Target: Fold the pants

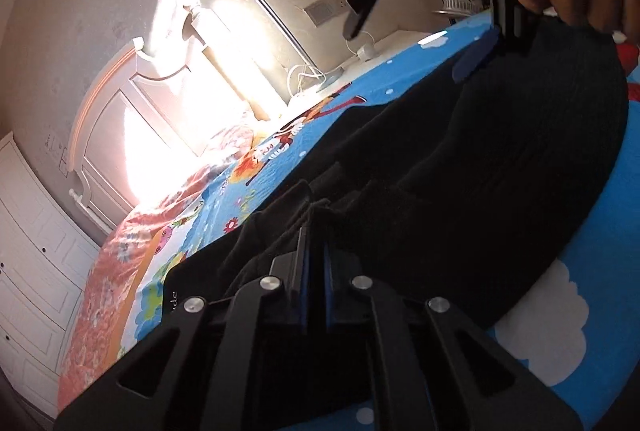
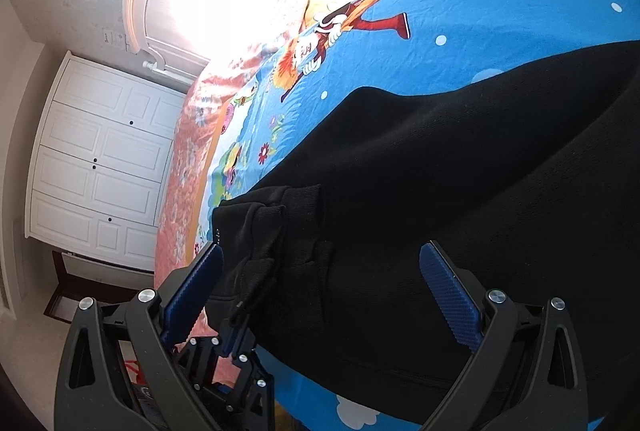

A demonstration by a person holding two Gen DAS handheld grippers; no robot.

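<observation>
Black pants (image 1: 480,159) lie spread on a blue cartoon bed sheet (image 1: 280,167). My left gripper (image 1: 314,251) is shut on the ribbed cuff end of the pants, fabric bunched between its blue pads. In the right wrist view the pants (image 2: 440,191) fill the middle, and the left gripper (image 2: 236,315) shows below holding the cuffs (image 2: 280,231). My right gripper (image 2: 320,287) is open wide, its blue pads (image 2: 450,299) either side of the fabric, just above it. In the left wrist view the right gripper (image 1: 432,11) appears at the top with a hand on it.
A pink floral quilt (image 1: 132,251) lies along the bed's far side by a white headboard (image 1: 120,103). A white wardrobe (image 2: 104,167) stands beyond. A bedside surface with cables and a lamp base (image 1: 332,75) lies past the sheet. Strong sunlight washes out the wall.
</observation>
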